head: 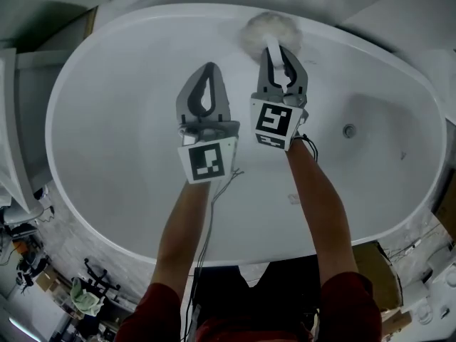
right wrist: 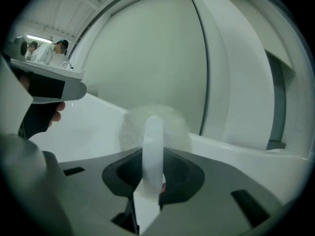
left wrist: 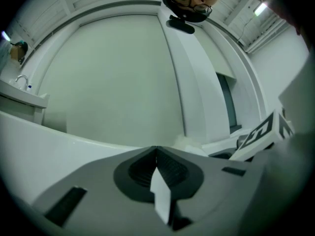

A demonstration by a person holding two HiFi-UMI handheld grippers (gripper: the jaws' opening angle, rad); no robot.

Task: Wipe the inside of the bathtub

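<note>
Wiping looks to be under way at the far side of the bathtub (head: pixel 107 134), whose white oval fills most of the head view. The right claw (head: pixel 279 54) sits just right of the frame's upper centre and is pinched onto the flat white handle (right wrist: pixel 152 141) of a fluffy pad (head: pixel 267 33). In the right gripper view that handle stands on edge between the pads, gripped low so the round fleece sticks out past the tips. Holding it that way lets the soft head, not the hard claw, meet the enamel.

The pad lies at the top centre of the head view, against the tub's upper inner wall close under the rim. I cannot tell whether it presses firmly or only brushes the surface.

The left claw (head: pixel 209 68) hangs just left of the right one, above the tub floor and apart from the pad. Its tips are pressed together with nothing held, as the left gripper view shows. It seems parked there simply to keep clear of the working tool.

The drain (head: pixel 348 130) sits right of centre, well away from the pad. Judged from where the pad rests, most of the basin, namely the floor, the left end and the near wall, would need passes yet. Reaching the near wall will likely call for tilting the handle back toward the person.
</note>
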